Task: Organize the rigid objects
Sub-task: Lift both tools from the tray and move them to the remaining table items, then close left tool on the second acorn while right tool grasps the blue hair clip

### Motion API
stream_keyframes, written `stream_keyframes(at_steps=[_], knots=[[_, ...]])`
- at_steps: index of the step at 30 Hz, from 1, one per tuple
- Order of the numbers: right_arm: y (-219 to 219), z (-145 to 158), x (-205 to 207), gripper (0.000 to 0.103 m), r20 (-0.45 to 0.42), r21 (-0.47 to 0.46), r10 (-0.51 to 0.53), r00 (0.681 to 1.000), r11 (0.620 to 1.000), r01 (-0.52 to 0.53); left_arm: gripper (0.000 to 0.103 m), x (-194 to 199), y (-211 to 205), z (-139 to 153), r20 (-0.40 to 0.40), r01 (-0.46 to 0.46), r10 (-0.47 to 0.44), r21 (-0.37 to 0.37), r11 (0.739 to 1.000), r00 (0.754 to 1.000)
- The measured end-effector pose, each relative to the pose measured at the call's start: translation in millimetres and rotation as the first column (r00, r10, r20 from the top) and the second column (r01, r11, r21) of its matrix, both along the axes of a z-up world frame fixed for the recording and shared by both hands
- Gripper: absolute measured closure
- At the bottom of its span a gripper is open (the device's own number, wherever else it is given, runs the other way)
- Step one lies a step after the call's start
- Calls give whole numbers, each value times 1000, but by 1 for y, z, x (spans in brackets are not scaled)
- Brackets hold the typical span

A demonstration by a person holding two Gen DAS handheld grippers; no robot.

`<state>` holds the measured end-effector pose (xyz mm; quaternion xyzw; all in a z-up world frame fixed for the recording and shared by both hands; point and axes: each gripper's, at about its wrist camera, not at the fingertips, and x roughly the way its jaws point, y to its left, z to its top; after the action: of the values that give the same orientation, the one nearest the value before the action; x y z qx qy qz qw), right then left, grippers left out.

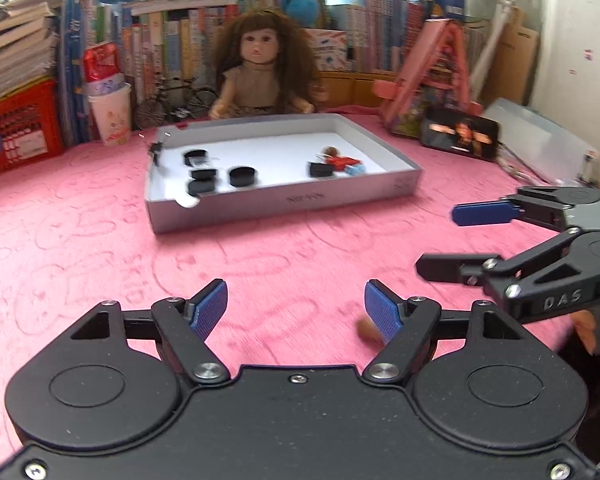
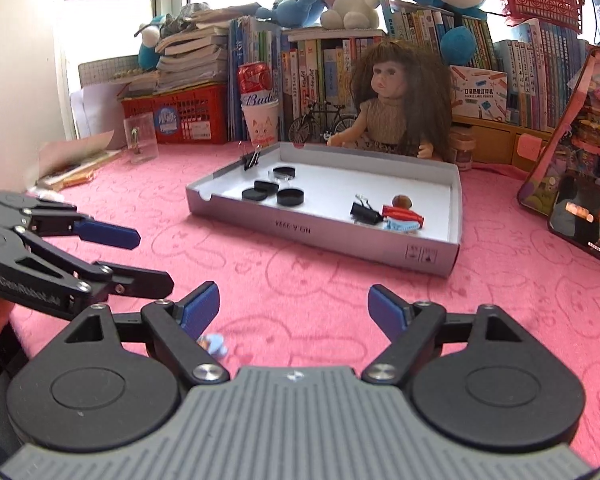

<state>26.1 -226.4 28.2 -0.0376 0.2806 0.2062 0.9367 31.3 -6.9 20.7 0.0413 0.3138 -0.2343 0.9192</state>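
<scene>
A shallow grey box (image 1: 284,203) (image 2: 324,236) lies on the pink cloth. It holds several black round discs (image 1: 243,176) (image 2: 290,197), a black binder clip (image 2: 365,213) next to a small red-and-blue figure (image 1: 342,162) (image 2: 402,216), and another binder clip (image 1: 155,150) (image 2: 251,160) on its wall. My left gripper (image 1: 296,312) (image 2: 152,258) is open and empty. My right gripper (image 2: 294,310) (image 1: 436,240) is open and empty. A small blurred object (image 2: 214,345) (image 1: 368,330) lies on the cloth close under the grippers.
A long-haired doll (image 1: 256,68) (image 2: 392,100) sits behind the box. Books, plush toys, a red crate (image 2: 180,114), a paper cup (image 1: 112,114), a model bicycle (image 2: 320,122) and a pink triangular toy house (image 2: 572,152) crowd the back. A phone (image 1: 460,136) lies at the right.
</scene>
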Motion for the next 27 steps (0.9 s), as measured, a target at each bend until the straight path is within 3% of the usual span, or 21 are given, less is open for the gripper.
stream_keyframes(at_steps=[5, 9, 13, 14, 27], knots=[[10, -5, -20, 12, 8, -76, 90, 996, 993, -89, 46, -14, -3, -5, -32, 92, -92, -22, 996, 995], [19, -12, -24, 12, 14, -100, 99, 995, 990, -97, 58, -15, -15, -14, -51, 120, -121, -19, 993, 991], [21, -16, -27, 12, 13, -89, 96, 995, 992, -95, 87, -12, -19, -22, -82, 91, -94, -46, 995, 992], [22, -16, -27, 12, 16, -90, 98, 995, 991, -97, 90, -11, -19, -22, -82, 72, -76, -47, 996, 994], [30, -21, -26, 13, 47, -61, 65, 997, 996, -62, 92, -11, -8, -19, -48, 32, -35, -61, 998, 998]])
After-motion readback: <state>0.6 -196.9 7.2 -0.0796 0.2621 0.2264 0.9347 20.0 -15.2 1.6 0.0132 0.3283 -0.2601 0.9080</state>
